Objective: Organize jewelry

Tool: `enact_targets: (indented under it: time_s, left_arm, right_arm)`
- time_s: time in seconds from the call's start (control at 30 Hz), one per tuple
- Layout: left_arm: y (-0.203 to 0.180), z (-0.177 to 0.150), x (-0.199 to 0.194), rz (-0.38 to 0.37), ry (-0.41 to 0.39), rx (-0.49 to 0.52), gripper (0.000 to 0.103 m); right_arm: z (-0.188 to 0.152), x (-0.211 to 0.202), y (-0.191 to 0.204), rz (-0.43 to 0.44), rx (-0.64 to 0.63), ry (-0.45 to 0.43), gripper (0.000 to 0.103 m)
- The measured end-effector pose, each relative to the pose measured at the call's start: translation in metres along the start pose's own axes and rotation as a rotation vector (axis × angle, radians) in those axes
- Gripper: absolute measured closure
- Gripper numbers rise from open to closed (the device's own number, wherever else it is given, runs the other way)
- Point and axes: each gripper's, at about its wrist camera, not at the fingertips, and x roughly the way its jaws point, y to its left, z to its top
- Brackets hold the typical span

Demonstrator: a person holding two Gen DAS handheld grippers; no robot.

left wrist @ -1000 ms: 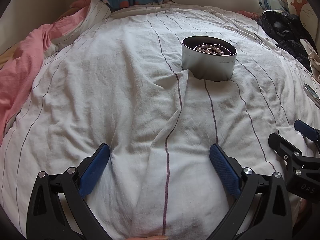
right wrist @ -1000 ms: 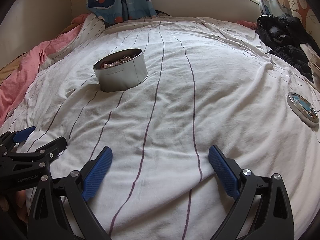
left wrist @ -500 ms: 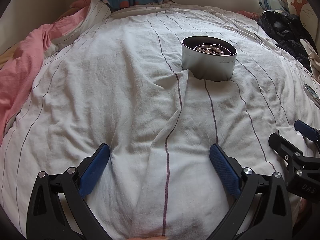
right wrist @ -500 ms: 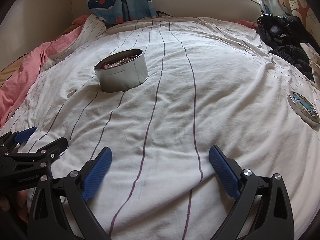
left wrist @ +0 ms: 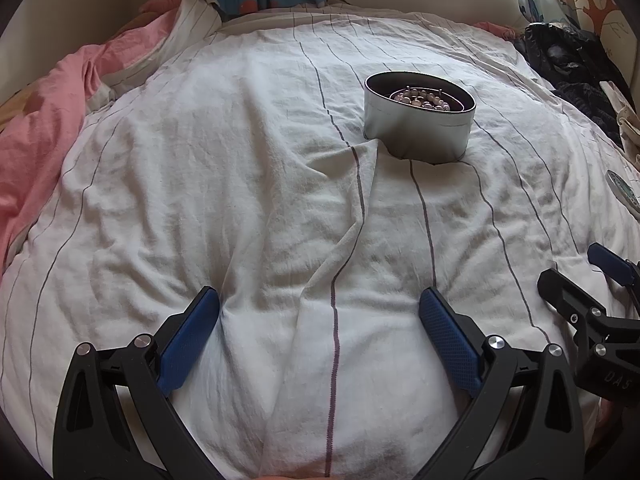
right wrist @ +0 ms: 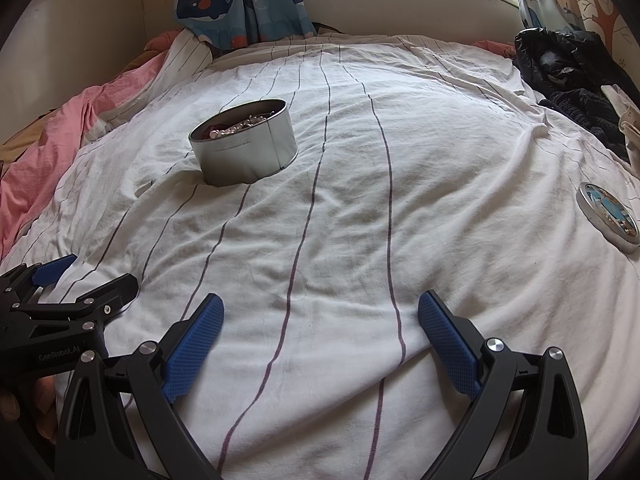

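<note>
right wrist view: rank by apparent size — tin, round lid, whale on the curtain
1. tin
2. whale and round lid: look alike; the lid is foreshortened at the fisheye edge and the whale sits farther back, so unranked.

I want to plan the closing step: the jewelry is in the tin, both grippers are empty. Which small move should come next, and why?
Probably the right gripper should reach right toward the lid. The tin stands open with beads inside, the lid lies apart on the sheet, and both grippers, the left gripper included, are open.
</note>
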Motion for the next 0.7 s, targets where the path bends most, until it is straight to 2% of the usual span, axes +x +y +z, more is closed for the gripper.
enact_targets:
  time_s: [0.3, 0.7]
  left_arm:
    - [0.0, 0.0, -0.005, -0.009, -0.027, -0.007, 0.007]
    - [-0.004, 0.001, -0.005, -0.005, -0.008, 0.002, 0.007]
  right_arm:
    - [-0.003, -0.002, 0.007, 0.01, 0.009, 0.002, 0.009]
    - [-0.006, -0.009, 0.013, 0.019, 0.015, -0.011, 0.009]
